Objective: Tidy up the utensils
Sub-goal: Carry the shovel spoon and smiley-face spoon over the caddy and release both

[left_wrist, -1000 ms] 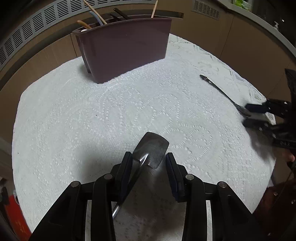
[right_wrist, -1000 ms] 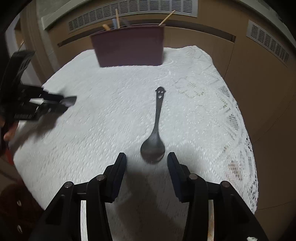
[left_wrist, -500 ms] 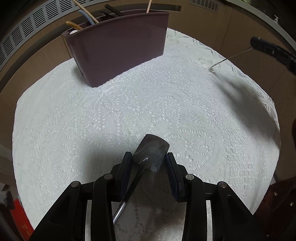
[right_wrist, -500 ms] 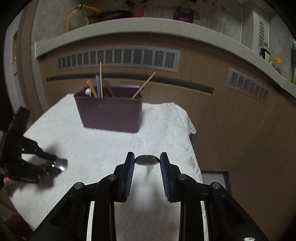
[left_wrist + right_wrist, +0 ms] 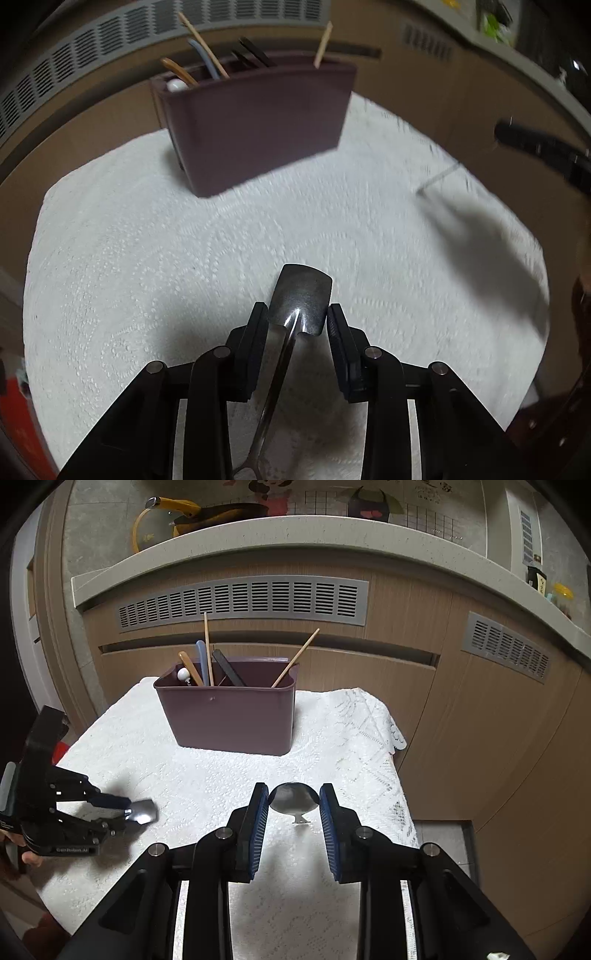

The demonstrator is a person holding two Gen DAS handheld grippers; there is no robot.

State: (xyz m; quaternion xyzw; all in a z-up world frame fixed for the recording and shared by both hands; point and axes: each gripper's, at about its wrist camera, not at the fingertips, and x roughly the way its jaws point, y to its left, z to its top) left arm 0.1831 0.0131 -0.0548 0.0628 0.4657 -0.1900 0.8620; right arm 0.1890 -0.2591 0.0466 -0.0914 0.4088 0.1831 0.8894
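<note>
My left gripper [image 5: 297, 319] is shut on a flat-headed metal spatula [image 5: 301, 295], its head sticking out forward above the cloth. The right wrist view shows that same left gripper [image 5: 136, 814] at the left, with the spatula head [image 5: 142, 812]. My right gripper [image 5: 294, 803] is shut on a metal spoon [image 5: 293, 799] by its bowl, held above the table. The right gripper [image 5: 546, 151] is blurred at the right edge of the left wrist view. A maroon utensil holder [image 5: 258, 125] stands at the back of the table with several chopsticks and handles in it; it also shows in the right wrist view [image 5: 231, 712].
A white lace cloth [image 5: 332, 746] covers the small table, whose right edge drops off to the floor. Wooden cabinets with grey vent grilles [image 5: 243, 598] stand close behind. A stone counter ledge [image 5: 295, 531] runs above.
My right gripper closed on the spoon and lifted it off the cloth, tilting up toward the holder. My left gripper closed on the spatula and moved it nearer the holder.
</note>
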